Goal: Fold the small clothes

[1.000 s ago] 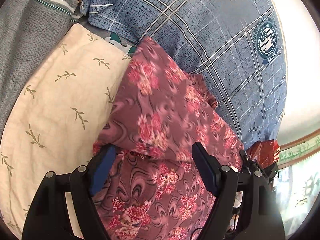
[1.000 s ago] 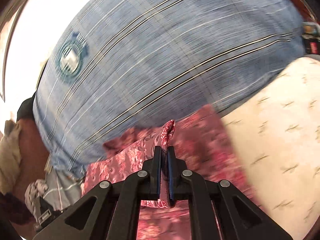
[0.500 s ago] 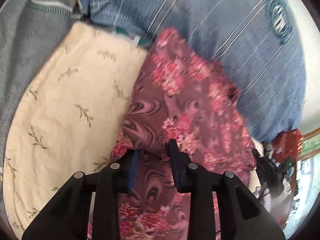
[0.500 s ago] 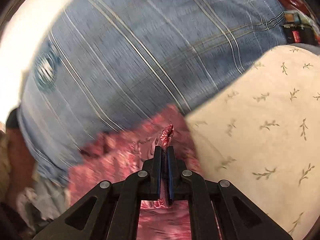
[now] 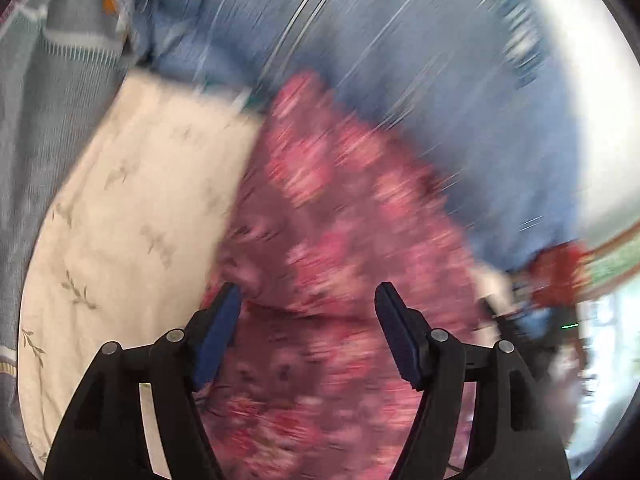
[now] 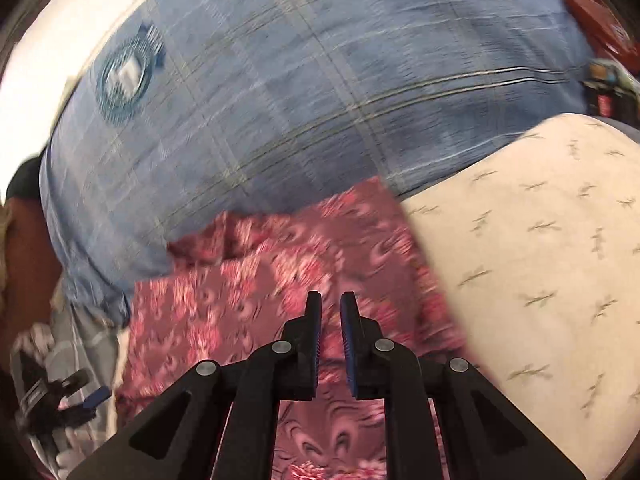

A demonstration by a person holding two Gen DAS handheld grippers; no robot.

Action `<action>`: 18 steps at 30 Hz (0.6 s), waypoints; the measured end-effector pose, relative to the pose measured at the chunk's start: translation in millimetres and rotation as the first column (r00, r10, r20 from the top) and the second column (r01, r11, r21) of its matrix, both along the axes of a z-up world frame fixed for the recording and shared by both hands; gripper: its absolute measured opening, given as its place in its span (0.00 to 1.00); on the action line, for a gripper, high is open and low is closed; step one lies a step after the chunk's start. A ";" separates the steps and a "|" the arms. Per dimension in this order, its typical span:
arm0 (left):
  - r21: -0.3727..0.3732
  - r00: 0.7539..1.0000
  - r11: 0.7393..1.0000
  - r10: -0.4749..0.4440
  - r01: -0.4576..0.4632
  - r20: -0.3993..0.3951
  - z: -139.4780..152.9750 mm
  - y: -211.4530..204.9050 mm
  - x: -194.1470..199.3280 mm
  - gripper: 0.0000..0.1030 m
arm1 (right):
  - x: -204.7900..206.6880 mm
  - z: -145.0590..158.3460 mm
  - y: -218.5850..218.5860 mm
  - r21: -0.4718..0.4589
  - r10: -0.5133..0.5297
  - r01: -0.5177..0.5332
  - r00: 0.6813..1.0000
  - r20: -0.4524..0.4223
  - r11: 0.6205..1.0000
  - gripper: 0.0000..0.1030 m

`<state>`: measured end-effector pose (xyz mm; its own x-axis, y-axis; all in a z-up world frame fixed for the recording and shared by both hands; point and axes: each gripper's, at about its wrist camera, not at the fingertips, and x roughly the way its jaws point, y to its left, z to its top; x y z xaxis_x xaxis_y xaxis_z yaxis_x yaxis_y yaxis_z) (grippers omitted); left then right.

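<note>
Left wrist view shows the left tongs (image 5: 308, 312) spread wide again, having let go of the floral cloth (image 5: 332, 240) they pinched half a second ago. The right tongs (image 6: 330, 312) have parted slightly, dropping their corner. One fold looks laid, flanked by the cream pillow (image 5: 132, 216) and blue checked cover (image 6: 320, 92).

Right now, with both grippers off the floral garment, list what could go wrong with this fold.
1. The left gripper is wide open and the right gripper slightly parted, neither holding cloth, so the folded floral garment may spring open.
2. It lies partly over the cream leaf-print cloth and blue plaid fabric; a regrasp could pinch those layers too.
3. Both views are motion-blurred, so fast moves might drag the fold askew.
</note>
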<state>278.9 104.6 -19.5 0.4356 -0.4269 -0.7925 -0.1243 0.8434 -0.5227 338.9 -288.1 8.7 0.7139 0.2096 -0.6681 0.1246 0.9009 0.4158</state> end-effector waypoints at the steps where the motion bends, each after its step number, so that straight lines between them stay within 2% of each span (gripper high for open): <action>1: 0.047 1.000 0.999 -0.007 0.007 -0.013 -5.0 -5.7 2.7 0.61 | 3.1 -9.0 4.9 -0.010 0.011 -0.011 0.999 -0.033 1.000 0.15; 2: 0.098 1.000 0.995 -0.014 0.013 0.011 -0.5 -11.8 1.4 0.61 | 8.2 -22.5 10.0 -0.019 0.012 -0.013 0.996 -0.092 1.000 0.16; 3: 0.146 0.999 0.989 -0.030 0.028 0.016 4.7 -18.1 0.2 0.61 | 6.8 -27.9 10.8 -0.021 0.007 -0.009 0.995 -0.098 1.000 0.16; 4: 0.176 0.999 0.984 -0.046 0.041 0.026 7.6 -22.3 -2.8 0.61 | 1.1 -26.1 11.2 -0.024 -0.010 0.008 0.999 -0.046 1.000 0.16; 5: 0.193 0.997 0.980 -0.058 0.049 0.043 9.9 -24.6 -5.0 0.61 | 0.3 -25.4 11.1 -0.018 -0.008 0.007 0.998 -0.057 1.000 0.16; 7: 0.165 0.997 0.985 -0.064 0.056 0.048 11.5 -23.4 -5.1 0.61 | -2.9 -20.3 8.1 0.000 -0.018 0.018 0.998 -0.065 1.000 0.17; 10: 0.003 0.998 0.999 -0.050 0.050 0.045 11.8 -15.2 -3.2 0.63 | -17.9 -8.0 8.4 0.029 -0.012 0.012 1.000 -0.009 1.000 0.20; 11: -0.040 0.998 0.998 -0.052 0.053 0.024 7.5 -13.9 -1.3 0.63 | -20.2 -9.3 11.0 0.032 0.010 -0.009 1.000 -0.012 0.999 0.25; 13: -0.025 0.997 0.998 -0.066 0.065 -0.046 -5.2 -23.0 6.0 0.63 | -19.7 -24.1 19.1 0.022 0.054 -0.052 0.996 -0.076 0.998 0.35; 14: 0.011 0.996 0.996 -0.086 0.086 -0.031 -5.3 -29.0 6.6 0.63 | -19.1 -33.8 24.1 0.009 0.076 -0.075 0.991 -0.107 0.997 0.36; 15: 0.039 0.995 0.995 -0.095 0.096 -0.023 -1.5 -36.7 6.0 0.63 | -23.2 -32.8 27.7 -0.029 0.075 -0.076 0.996 -0.058 0.997 0.36; 16: 0.062 0.994 0.993 -0.103 0.104 -0.023 1.1 -41.8 3.4 0.64 | -25.8 -32.4 31.4 -0.050 0.082 -0.084 0.996 -0.046 0.995 0.39; 18: 0.062 0.992 0.990 -0.125 0.125 -0.007 6.1 -45.2 -2.0 0.64 | -25.3 -29.7 34.4 -0.065 0.079 -0.084 0.995 -0.068 0.994 0.39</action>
<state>276.8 59.4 -13.4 0.3791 -0.4277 -0.8206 -0.0172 0.8833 -0.4684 313.7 -253.7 -21.0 0.6507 0.2180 -0.7274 0.0743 0.9350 0.3468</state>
